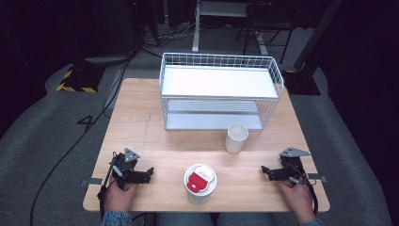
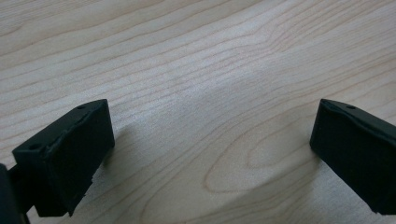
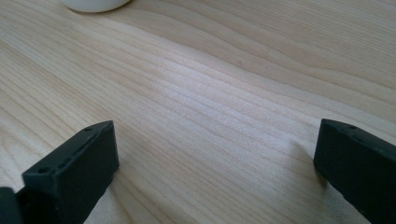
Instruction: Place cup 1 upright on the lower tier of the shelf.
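Canister (image 1: 200, 183) sits at the near edge of my table (image 1: 155, 136), midway between my two grippers and touching neither. From the high view I read it as a white, round, upright container, seen almost from straight above, with a white lid whose middle carries a red, roughly square flap or label bearing some small white marking that I cannot make out. Its wall shows pale below the lid rim on the near side. Just beyond it and a little to the right stands a cup (image 1: 235, 137), white, open at the top, upright, apart from the canister. Behind the cup is a white wire rack (image 1: 221, 92) with an upper shelf and a lower one. My left gripper (image 1: 149, 172) rests low at the near left of the table, tips aimed towards the canister, well apart from it; in its own view the jaws stand wide with only bare wood grain (image 2: 201, 93) between them. My right gripper (image 1: 264, 170) mirrors it at the near right, tips also turned inward; its own view shows the jaws spread wide over bare wood, and a white rounded base (image 3: 93, 4) peeks in at the top edge.
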The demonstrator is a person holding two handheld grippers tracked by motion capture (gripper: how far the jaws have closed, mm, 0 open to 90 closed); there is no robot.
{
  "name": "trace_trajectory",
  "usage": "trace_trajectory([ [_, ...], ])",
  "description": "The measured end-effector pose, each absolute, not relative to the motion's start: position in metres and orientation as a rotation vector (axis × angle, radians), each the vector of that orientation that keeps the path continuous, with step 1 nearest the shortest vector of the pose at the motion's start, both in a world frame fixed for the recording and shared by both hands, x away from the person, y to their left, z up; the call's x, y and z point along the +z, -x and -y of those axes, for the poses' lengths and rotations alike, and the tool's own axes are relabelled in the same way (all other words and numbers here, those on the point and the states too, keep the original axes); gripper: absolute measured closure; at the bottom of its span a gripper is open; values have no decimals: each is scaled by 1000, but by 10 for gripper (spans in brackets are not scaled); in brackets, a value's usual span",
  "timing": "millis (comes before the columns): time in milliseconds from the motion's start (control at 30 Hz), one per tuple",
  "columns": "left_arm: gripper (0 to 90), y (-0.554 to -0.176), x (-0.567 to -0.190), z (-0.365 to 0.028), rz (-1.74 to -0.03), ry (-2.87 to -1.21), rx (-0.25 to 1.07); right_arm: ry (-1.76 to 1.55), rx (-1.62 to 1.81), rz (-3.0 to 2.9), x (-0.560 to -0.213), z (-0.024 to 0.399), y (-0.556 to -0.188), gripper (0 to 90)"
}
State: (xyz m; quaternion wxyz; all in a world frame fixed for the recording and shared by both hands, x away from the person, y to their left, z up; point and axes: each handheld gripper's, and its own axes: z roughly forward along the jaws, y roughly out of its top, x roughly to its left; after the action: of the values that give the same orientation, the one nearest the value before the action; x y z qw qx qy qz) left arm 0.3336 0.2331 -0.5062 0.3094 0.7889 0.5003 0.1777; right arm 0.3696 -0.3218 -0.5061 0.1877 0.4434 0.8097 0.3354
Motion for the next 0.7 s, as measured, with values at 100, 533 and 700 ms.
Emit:
trace_trajectory([
  [100, 2, -334, -506, -233, -1322, -2085, 469, -1248, 944, -2279, -506, 322, -370, 0],
  [533, 3, -334, -506, -233, -1324, -2086, 469, -1248, 944, -2279, -506, 322, -370, 0],
  [700, 3, -334, -506, -233, -1324, -2085, 469, -1258, 940, -2273, -506, 322, -369, 0],
])
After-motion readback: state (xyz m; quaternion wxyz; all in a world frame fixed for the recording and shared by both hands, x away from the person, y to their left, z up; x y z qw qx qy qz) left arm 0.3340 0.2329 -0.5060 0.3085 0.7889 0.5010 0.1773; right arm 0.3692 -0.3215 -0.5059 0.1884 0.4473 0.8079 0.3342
